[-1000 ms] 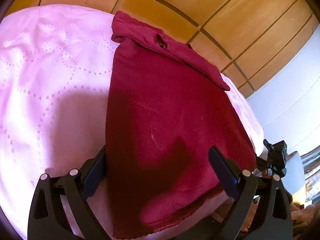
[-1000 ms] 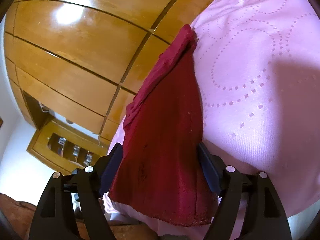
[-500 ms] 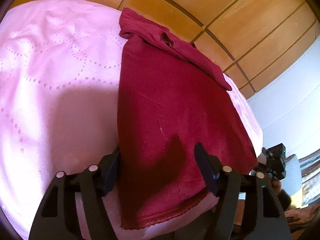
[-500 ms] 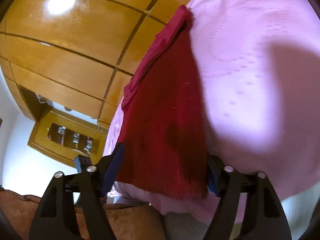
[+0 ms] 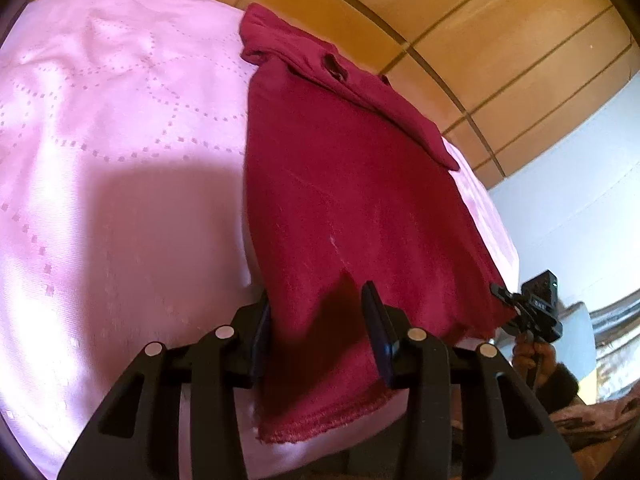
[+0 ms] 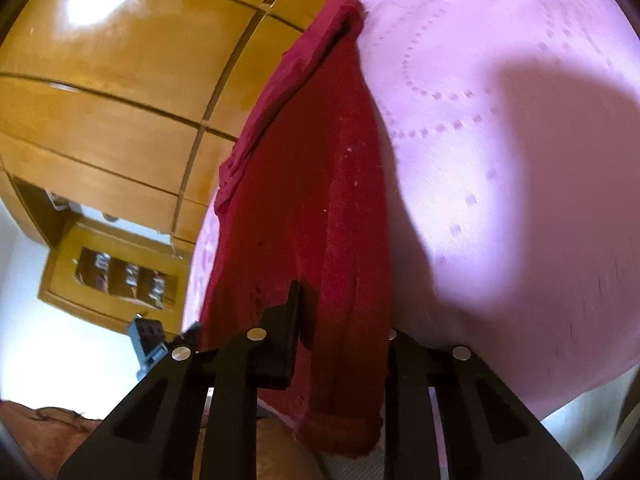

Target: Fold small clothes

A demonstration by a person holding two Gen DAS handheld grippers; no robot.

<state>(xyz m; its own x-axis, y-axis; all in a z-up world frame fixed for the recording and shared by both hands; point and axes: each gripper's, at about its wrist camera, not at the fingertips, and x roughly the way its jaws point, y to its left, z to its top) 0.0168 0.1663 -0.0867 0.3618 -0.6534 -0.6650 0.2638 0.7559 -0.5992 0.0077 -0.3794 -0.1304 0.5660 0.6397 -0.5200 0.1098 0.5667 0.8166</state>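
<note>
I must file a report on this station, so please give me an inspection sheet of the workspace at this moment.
Surface: pink bedspread with a dotted pattern, partly in shadow.
Job's things: one dark red garment lies flat, its near hem at the bed's edge.
Clutter: nothing seen on the bedspread.
Grippers: left gripper and right gripper each straddle a near corner of the hem; both jaws are closing, with cloth bunching between them.
Cables: nothing seen.
Surroundings: wooden wardrobe panels behind the bed, a white wall, a wooden cabinet with openings.
</note>
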